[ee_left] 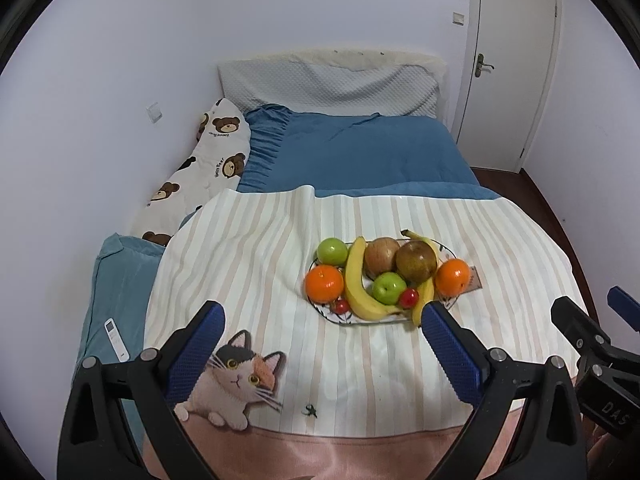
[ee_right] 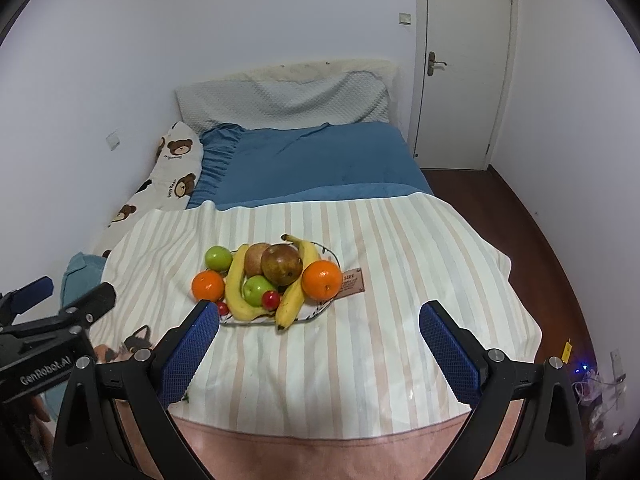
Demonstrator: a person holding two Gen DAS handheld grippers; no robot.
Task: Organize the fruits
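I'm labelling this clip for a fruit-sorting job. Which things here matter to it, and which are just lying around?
Belongs to the job:
- glass plate
- two bananas
- two oranges
- two green apples
- brown pear
- left gripper, right gripper, both open

Just lying about:
- remote control
- bear-print pillow
- cat-print blanket
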